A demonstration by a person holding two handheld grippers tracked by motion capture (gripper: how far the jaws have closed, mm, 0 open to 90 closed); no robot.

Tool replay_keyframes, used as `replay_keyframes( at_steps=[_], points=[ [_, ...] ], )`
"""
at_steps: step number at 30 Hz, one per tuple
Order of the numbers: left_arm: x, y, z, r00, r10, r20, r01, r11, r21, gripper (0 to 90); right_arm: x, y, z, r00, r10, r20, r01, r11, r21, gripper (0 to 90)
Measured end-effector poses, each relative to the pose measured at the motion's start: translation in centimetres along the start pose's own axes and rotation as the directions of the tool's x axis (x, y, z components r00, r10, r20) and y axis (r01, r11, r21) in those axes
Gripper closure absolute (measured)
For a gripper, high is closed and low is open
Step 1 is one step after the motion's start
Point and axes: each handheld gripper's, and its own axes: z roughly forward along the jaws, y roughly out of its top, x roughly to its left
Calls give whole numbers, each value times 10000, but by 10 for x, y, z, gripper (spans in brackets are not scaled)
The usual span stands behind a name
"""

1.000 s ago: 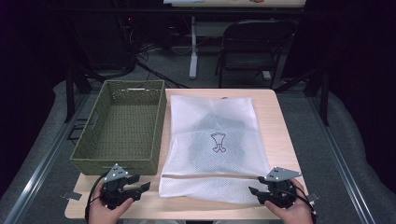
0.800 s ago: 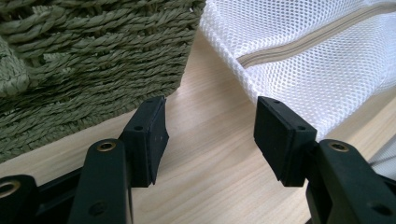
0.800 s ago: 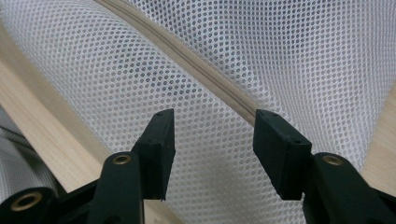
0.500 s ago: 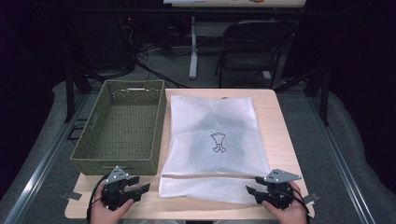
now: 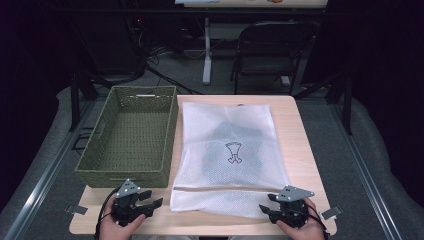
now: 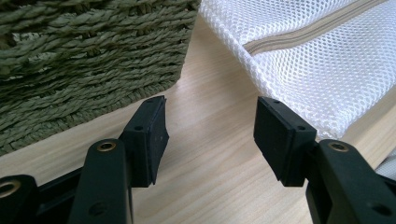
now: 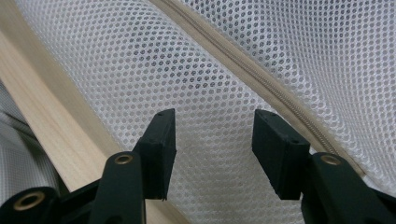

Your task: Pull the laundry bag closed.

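Two claws wait at the near edge of the desk [image 5: 300,150], and between them lies what we take to be the thing to be handled; starting at the left, a green woven basket [image 5: 131,137] stands empty on the left part of the desk, its right wall just beside the bag; in front of its near right corner we hold the left claw [image 5: 150,202], jaws spread with nothing between them, low over bare wood and pointing toward the bag's near left corner; the white mesh bag [image 5: 230,150] lies flat across the middle, its far end near the far edge, a dark shape showing faintly through the weave, a small emblem printed on top and a beige zipper [image 5: 225,188] running across near our end; at the bag's near right corner sits the right claw [image 5: 266,202], likewise spread and empty, its pads poised over the mesh just short of the zipper. We judge the bag soft, limp and light; lifted by one corner it would sag and fold, so we would pinch both near corners, or the stiffer zipper seam, since loose mesh may slip from the pads.
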Motion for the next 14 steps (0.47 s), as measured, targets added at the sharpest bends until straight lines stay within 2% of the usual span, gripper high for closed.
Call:
replay_keyframes(
  at_steps=[14],
  points=[
    [0,0,2,10000,-54,11,54,10000,22,444,-3,-1,1,10000,55,-27,-55,10000,5,491]
  ],
)
